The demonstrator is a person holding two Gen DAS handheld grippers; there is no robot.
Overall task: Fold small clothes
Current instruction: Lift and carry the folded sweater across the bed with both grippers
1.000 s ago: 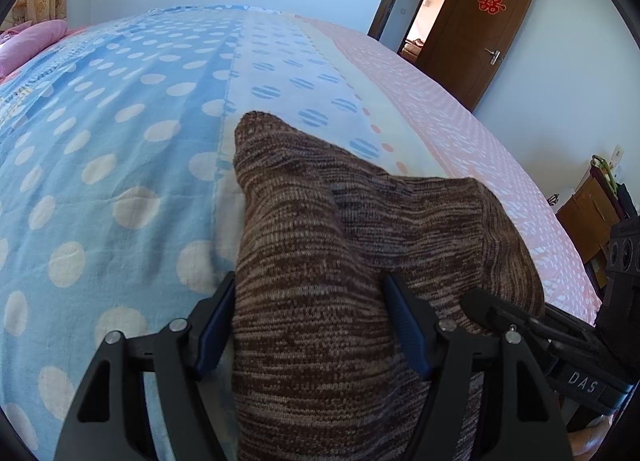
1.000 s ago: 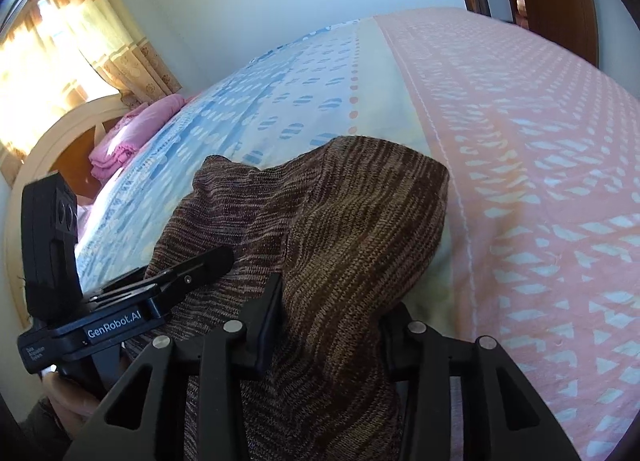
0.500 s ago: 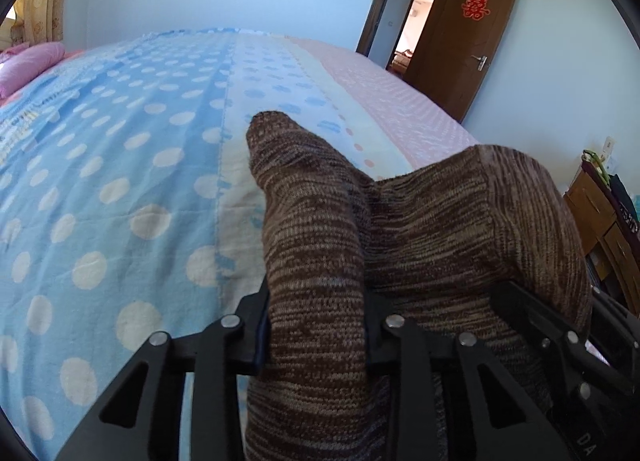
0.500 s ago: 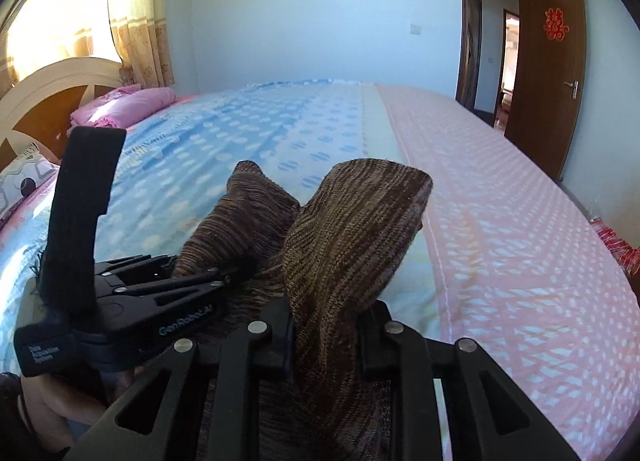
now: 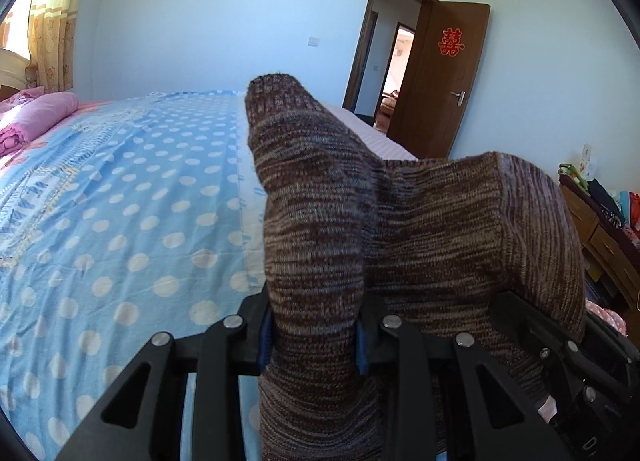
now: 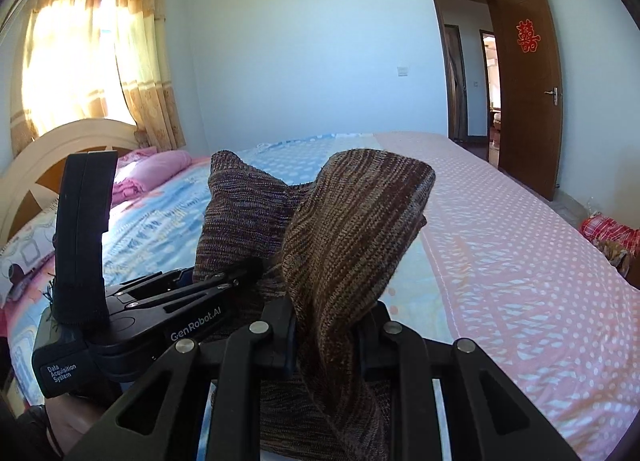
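1. Where the two views overlap, a brown marled knit garment (image 5: 420,229) with a ribbed, melange texture is held up off the bed between both tools.
2. Left black two-finger gripper (image 5: 316,335): its blue-padded fingers (image 5: 265,335) are closed tightly on one bunched corner of the knit, which rises above them as a blunt, rounded peak with a ribbed edge.
3. Right black two-finger gripper (image 6: 326,335): its fingers are clamped on a second bunched corner, which stands up in a folded, hood-like lobe (image 6: 360,221).
4. Seen from the right wrist, the left gripper's body (image 6: 132,325) lies just beside the right one, printed "GenRobot.AI", with the knit sagging between the two pinched corners.
5. Below the garment lies the bed's cotton sheet (image 5: 120,221): a blue panel with white polka dots, a cream centre strip, and a pink panel (image 6: 520,261) with small white marks.
6. Background: a folded pink quilt (image 6: 156,169) near the cream curved headboard (image 6: 48,157), yellow patterned curtains (image 6: 136,61), and an open brown wooden door (image 6: 528,85) bearing a red paper ornament.
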